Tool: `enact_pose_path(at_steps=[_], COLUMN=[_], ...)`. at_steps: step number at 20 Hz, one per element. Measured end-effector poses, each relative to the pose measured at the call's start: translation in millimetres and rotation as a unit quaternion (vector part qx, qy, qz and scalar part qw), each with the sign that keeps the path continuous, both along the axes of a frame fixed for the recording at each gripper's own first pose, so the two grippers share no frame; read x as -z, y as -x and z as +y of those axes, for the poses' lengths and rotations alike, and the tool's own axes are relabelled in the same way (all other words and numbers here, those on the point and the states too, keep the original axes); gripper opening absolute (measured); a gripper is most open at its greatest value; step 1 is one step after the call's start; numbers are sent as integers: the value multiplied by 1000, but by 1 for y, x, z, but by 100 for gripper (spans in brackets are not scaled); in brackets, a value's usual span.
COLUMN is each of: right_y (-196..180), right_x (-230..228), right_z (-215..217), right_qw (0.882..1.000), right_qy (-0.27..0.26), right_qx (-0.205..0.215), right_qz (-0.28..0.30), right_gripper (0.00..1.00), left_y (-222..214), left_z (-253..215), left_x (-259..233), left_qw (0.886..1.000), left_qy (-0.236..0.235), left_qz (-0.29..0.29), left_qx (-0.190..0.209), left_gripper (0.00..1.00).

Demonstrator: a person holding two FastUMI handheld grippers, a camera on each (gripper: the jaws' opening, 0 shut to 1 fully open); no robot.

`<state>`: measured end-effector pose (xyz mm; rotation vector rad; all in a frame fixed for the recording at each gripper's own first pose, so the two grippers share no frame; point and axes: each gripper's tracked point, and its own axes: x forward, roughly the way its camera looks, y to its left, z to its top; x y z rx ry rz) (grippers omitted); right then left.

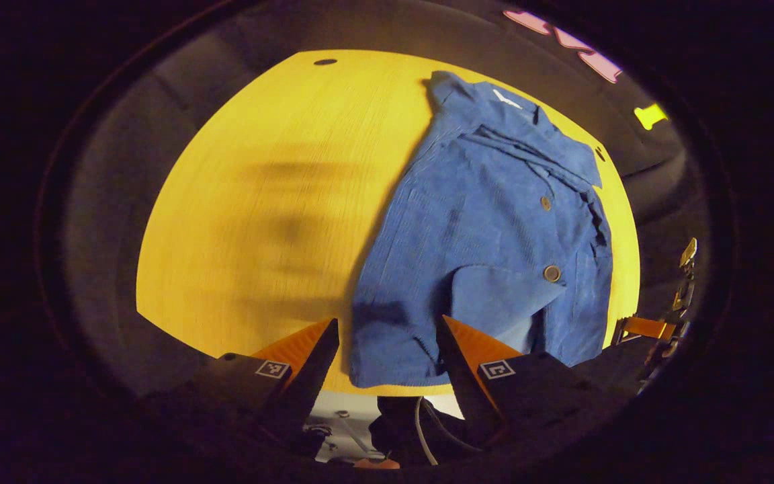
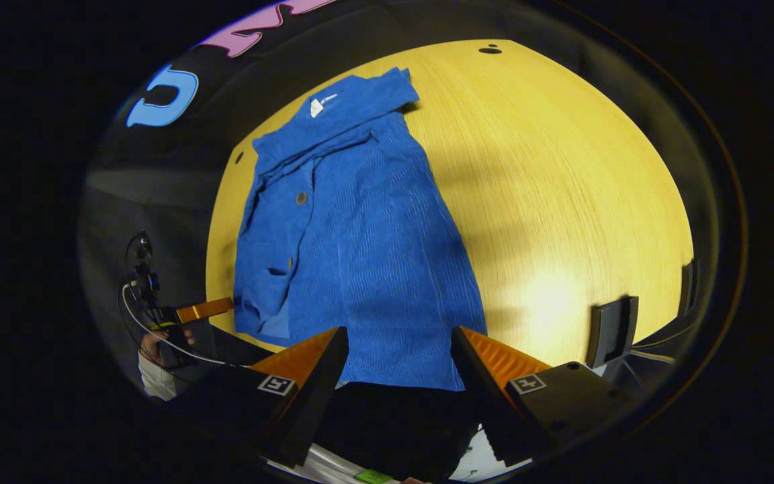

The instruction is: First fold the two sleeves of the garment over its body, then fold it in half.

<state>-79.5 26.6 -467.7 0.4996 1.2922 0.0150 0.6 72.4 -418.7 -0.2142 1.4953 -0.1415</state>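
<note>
Hovering apart, holding nothing: left gripper (image 1: 387, 336) & right gripper (image 2: 397, 343), above blue shirt (image 1: 488, 235) on yellow table (image 1: 259, 202).

my booth is dim; a glare patch sits near the table (image 2: 562, 202) front edge, blurred shadows smear the table, fisheye bends its edges.

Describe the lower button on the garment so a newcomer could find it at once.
On the yellow wooden table lies a blue garment, collar at the far end. Two round buttons sit down its front; the lower button is nearer its hem, away from the collar.
</note>
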Motion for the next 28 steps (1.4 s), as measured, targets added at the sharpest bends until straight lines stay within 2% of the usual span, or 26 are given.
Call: enact_pose_path(at_steps=[4, 6, 7, 11, 16, 18, 20, 21, 23, 24, 25, 26, 27, 28], right_y=[14, 21, 24, 29, 28, 28, 35, 39, 38, 39, 41, 39, 36, 34], right_x=[19, 28, 31, 43, 60, 63, 64, 64, 68, 68, 68, 69, 69, 68], right_z=[-10, -19, -21, -33, -43, -41, -41, -40, -34, -32, -26, -17, -7, -6], right_qw=[999, 998, 997, 994, 989, 987, 981, 977, 976, 977, 978, 981, 983, 984], right_qy=[19, 38, 44, 69, 100, 108, 127, 144, 158, 154, 143, 127, 109, 111], right_qx=[1, 1, -1, -8, -24, -39, -52, -56, -65, -61, -56, -50, -42, -41], right_qz=[39, 57, 66, 84, 109, 116, 139, 144, 135, 134, 141, 142, 138, 134], right_gripper=[99, 99, 99, 99, 99, 97, 97, 97, 97, 92, 86, 67, 48, 28], left_y=[10, 7, 5, 11, 16, 18, 23, 21, 18, 19, 21, 23, 24, 24], left_z=[-3, -1, -3, -11, -14, -12, -9, -12, -14, -15, -18, -25, -30, -34], left_x=[15, 10, 10, 12, 15, 19, 22, 21, 20, 23, 21, 19, 19, 18], left_qw=[999, 999, 999, 998, 997, 994, 987, 985, 987, 989, 991, 993, 994, 994], left_qy=[28, 34, 33, 38, 6, -23, -73, -79, -76, -72, -57, -30, 0, 28], left_qz=[38, 38, 38, 55, 63, 65, 61, 56, 55, 58, 65, 76, 89, 101], left_qx=[-11, -1, 5, 22, 50, 83, 126, 145, 133, 116, 100, 85, 64, 43], left_gripper=[85, 88, 85, 85, 83, 83, 81, 81, 79, 77, 69, 58, 29, 19])
